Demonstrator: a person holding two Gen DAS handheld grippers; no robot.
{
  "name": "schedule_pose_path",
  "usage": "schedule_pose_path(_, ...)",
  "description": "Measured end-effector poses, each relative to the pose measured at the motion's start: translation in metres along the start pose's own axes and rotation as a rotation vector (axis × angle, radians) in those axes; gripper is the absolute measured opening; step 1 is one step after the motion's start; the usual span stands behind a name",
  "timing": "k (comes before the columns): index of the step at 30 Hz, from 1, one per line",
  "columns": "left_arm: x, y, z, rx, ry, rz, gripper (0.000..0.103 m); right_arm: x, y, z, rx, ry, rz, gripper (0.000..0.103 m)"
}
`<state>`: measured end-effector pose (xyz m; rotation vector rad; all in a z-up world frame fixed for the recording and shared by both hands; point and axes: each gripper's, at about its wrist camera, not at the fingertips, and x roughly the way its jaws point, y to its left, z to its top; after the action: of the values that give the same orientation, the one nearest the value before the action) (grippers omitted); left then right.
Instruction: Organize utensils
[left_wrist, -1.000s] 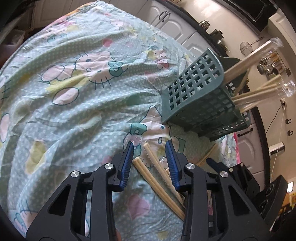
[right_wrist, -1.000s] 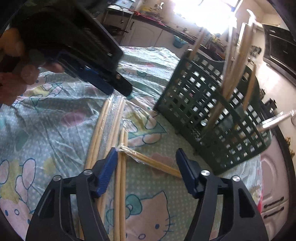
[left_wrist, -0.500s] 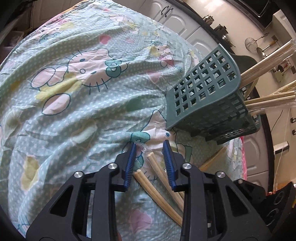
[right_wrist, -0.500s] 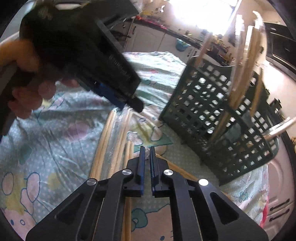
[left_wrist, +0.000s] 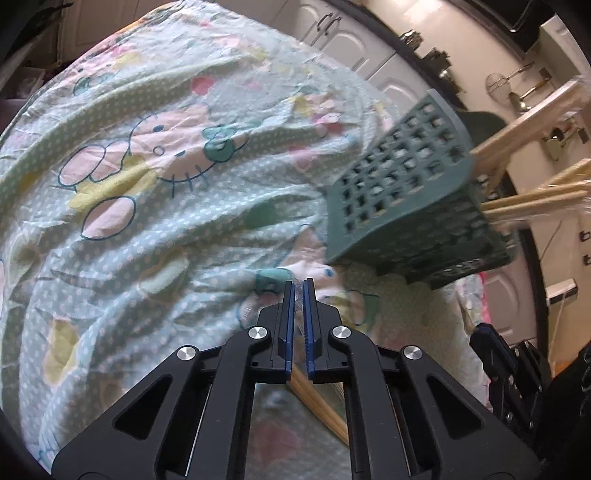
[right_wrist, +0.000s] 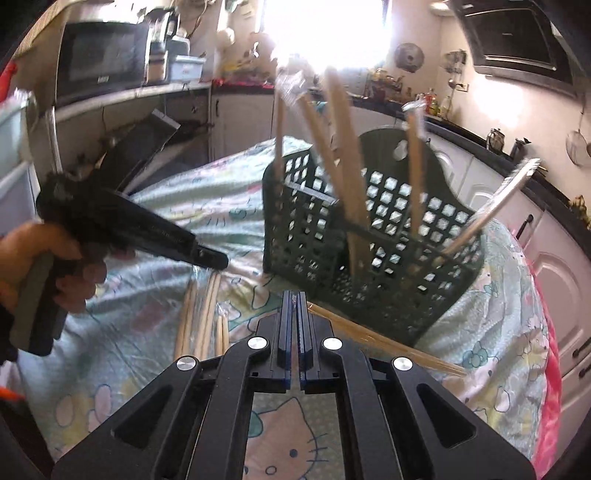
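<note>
My left gripper points down at the cartoon-print cloth. Its jaws are closing to a narrow slit, and they pinch the clear wrapper end of a wrapped pair of chopsticks that runs back under them. The right gripper is shut on the wrapper tip of another wrapped pair, which trails off to the right, lifted off the cloth. A green lattice basket stands just beyond both. It holds several upright chopsticks. From the right wrist view, a hand holds the left gripper low over the loose pairs.
More wrapped chopsticks lie side by side on the cloth, left of the right gripper. White cabinets and a dark counter edge run along the right. A microwave sits on the shelf at back left.
Both grippers went from open to shut on wrapped chopsticks. The right one closed first, then rose and rolled, lifting its pair. The left stayed in place.
</note>
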<state>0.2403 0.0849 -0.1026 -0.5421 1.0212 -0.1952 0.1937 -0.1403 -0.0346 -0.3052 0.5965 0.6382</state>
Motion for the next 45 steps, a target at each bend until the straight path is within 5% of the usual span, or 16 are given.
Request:
schedule_pose_path(24, -0.116, -0.096, -0.015, 0.194, -0.226, -0.168, 0.001, -0.113, -0.021, 0.03, 0.152, -0.206, -0.003, 0.002)
schedule_pose_path(45, -0.159, -0.152, -0.023, 0.303, -0.328, -0.178, 0.001, -0.167, -0.01, 0.05, 0.142, -0.337, 0.019, 0.002)
